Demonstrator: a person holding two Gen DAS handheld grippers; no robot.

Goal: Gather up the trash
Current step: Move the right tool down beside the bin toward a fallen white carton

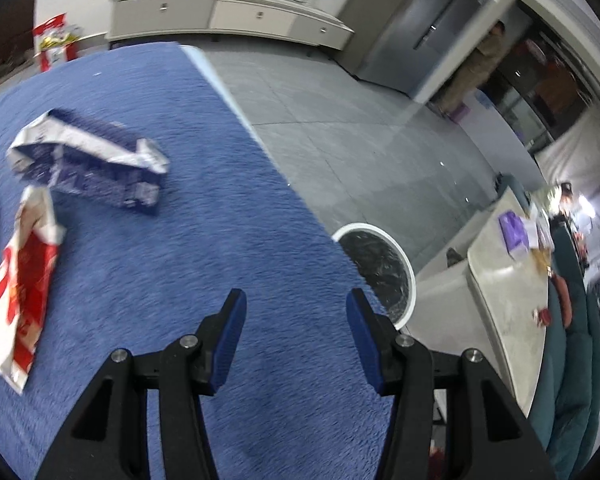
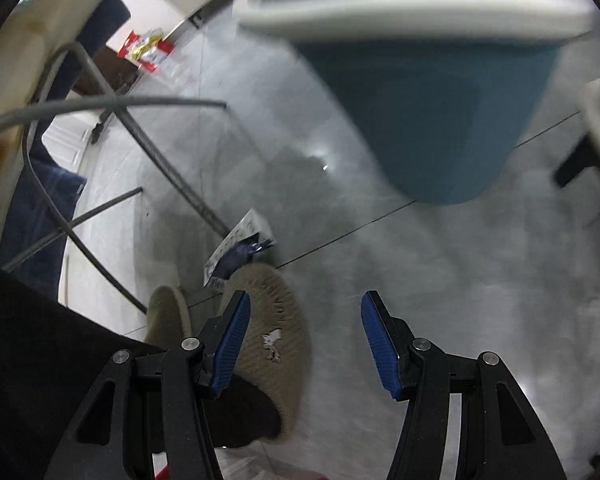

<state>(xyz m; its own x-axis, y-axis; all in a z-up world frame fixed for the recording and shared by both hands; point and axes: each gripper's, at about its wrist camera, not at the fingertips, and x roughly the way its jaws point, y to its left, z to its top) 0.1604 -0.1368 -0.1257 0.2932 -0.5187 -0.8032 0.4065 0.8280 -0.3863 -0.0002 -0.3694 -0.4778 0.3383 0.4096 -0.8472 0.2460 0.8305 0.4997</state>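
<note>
My left gripper (image 1: 296, 300) is open and empty above a blue carpet (image 1: 204, 216). On the carpet to its upper left lie a crumpled blue-and-white wrapper (image 1: 96, 160) and a red-and-white bag (image 1: 18, 284). A bin with a white rim (image 1: 406, 264) and black liner stands beside the carpet's right edge. My right gripper (image 2: 304, 300) is open and empty above the grey floor. The blue bin with the white rim (image 2: 432, 120) is close ahead of it. A silver-and-blue wrapper (image 2: 240, 244) lies on the floor by a beige slipper (image 2: 276, 332).
A white cabinet (image 1: 228, 16) lines the far wall, with a red-and-yellow bag (image 1: 56, 44) beside it. A pale table (image 1: 508, 300) and teal chairs (image 1: 572, 380) stand at the right. Grey table legs (image 2: 112, 112) cross the left of the right wrist view.
</note>
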